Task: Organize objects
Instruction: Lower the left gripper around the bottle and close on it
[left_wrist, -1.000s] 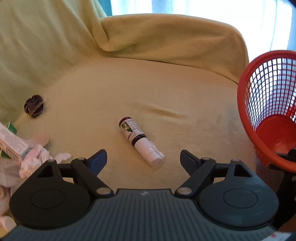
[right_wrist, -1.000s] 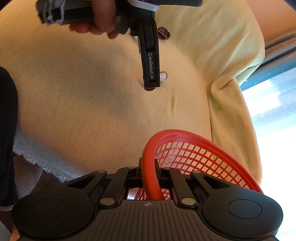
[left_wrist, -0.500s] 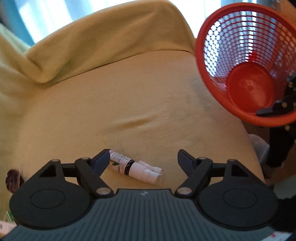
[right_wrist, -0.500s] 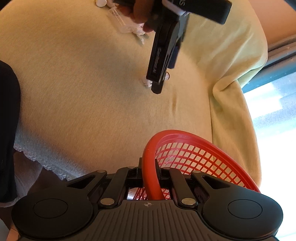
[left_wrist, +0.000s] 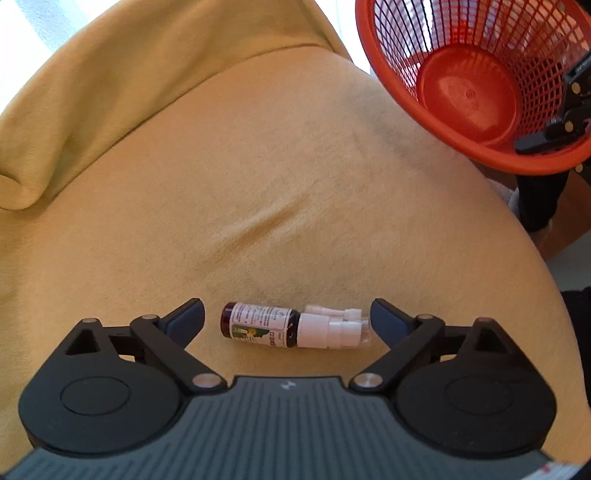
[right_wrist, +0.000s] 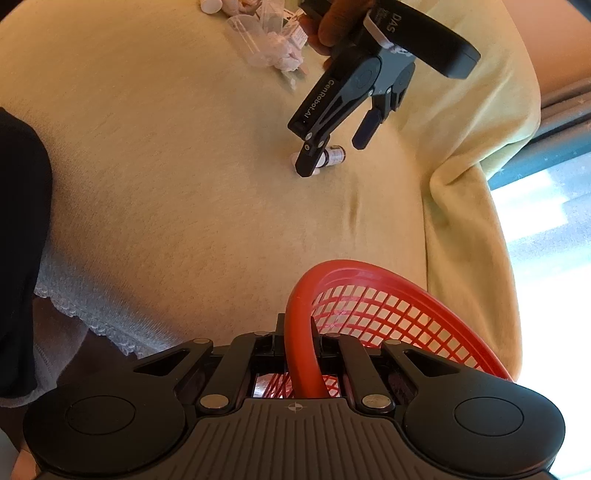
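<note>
On the yellow blanket, a small spray bottle lies on its side between the spread fingers of the left gripper.

The bottle's dark, labelled body points toward one finger, its white nozzle toward the other; the jaws stand wide open and hold nothing. The right gripper is clamped tight on the rim of a red mesh basket, held off to the side, well apart from the bottle. A heap of small packets sits farther back.

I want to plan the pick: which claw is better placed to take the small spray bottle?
Left. The left claw is open around the spray bottle; the right claw is shut on the red basket.
</note>
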